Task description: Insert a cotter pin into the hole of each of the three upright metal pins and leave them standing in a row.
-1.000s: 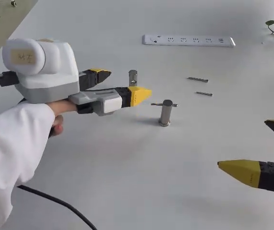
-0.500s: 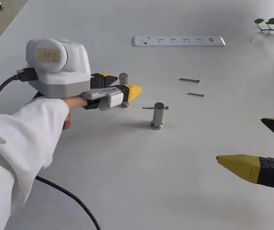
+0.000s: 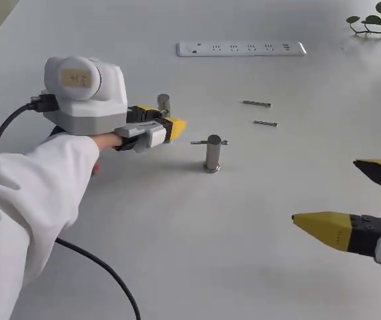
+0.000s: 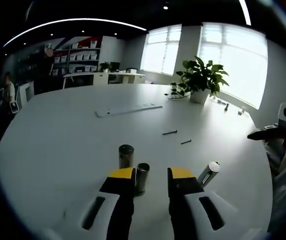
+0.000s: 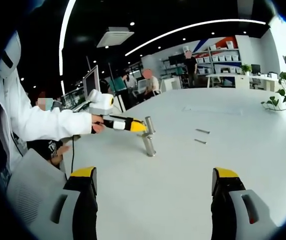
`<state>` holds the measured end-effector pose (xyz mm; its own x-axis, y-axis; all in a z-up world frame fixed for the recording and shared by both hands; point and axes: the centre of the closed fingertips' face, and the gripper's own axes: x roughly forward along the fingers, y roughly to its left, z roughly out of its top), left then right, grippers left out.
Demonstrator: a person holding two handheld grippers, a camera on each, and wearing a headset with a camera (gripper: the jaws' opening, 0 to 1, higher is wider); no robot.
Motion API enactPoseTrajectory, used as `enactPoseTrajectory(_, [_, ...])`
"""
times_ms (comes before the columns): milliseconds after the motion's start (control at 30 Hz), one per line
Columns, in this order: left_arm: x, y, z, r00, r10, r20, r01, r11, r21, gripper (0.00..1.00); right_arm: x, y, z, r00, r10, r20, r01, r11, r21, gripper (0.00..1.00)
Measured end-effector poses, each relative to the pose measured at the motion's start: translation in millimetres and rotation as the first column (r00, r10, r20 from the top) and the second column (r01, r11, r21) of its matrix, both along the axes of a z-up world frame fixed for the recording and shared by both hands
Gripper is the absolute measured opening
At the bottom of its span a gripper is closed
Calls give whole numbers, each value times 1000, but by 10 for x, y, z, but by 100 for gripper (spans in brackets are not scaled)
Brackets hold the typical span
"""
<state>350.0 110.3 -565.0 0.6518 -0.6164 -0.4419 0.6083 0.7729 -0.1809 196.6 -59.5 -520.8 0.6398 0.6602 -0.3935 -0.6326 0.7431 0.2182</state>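
Left gripper (image 4: 152, 174): fingers open, straddling 1 upright bare pin (image 4: 141, 177). Right gripper (image 5: 154, 173): fingers wide apart. 1 cottered pin (image 3: 212, 153) stands nearby; 2 loose cotter pins (image 3: 256, 103) beyond.

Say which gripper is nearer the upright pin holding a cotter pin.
Left. The left gripper is close beside that pin, on its left; the right gripper hangs far off, toward the person.

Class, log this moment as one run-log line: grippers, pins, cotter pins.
left gripper: open, fingers flanking a bare metal pin | right gripper: open, empty | fitted pin: one | loose cotter pins: two
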Motion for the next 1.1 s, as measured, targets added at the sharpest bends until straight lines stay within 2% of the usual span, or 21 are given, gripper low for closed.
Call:
enactPoseTrajectory(67, [-3,-13,-20,1000,-4,-7,4,1000,0,23,-2,5,6,1000,0,0,0,1000,2,94])
enactPoseTrajectory(167, [15,-3,-21,1000,7,0,-7,1000,9,20,-14,-6,-8,1000,-3,-5,3,1000,-3,94])
enactPoseTrajectory(233, [26,4,-27,1000,20,-11,-20,1000,-4,18,-23,-12,-12,1000,-7,-8,7,1000,0,93])
enactPoseTrajectory(300, [26,10,-36,1000,15,-12,-15,1000,3,16,-24,-15,-19,1000,-9,-11,9,1000,0,93])
enactPoseTrajectory(400, [46,66,-51,1000,13,17,-14,998,61,8,-33,-15,-39,1000,-15,-20,15,1000,8,91])
enactPoseTrajectory(433, [38,67,-35,999,1,42,-4,997,81,8,-35,-18,-41,1000,-17,-20,17,1000,9,91])
enactPoseTrajectory(467, [31,77,-39,999,-6,53,1,995,100,7,-33,-23,-42,1000,-20,-20,20,1000,7,91])
enactPoseTrajectory(600, [2,76,-36,998,-3,64,-4,995,98,7,-39,-27,-40,1000,-21,-23,21,1000,7,90])
enactPoseTrajectory(700, [-6,84,-25,998,7,62,-13,996,94,7,-38,-29,-37,999,-22,-23,22,1000,6,90])
enactPoseTrajectory(800, [-8,101,69,997,6,77,-13,996,88,7,-38,-23,-27,1000,-19,-20,19,1000,4,90])
enactPoseTrajectory(867, [-11,123,133,997,4,73,-11,996,85,7,-37,-22,-24,1000,-18,-19,18,1000,2,90])
enactPoseTrajectory(933, [-19,159,189,996,-15,91,4,993,116,7,-40,-17,-15,1000,-17,-17,17,1000,1,90])
enactPoseTrajectory(1100, [-118,255,407,994,-10,105,-2,993,115,7,-23,-31,-3,999,-32,-11,32,999,-5,91])
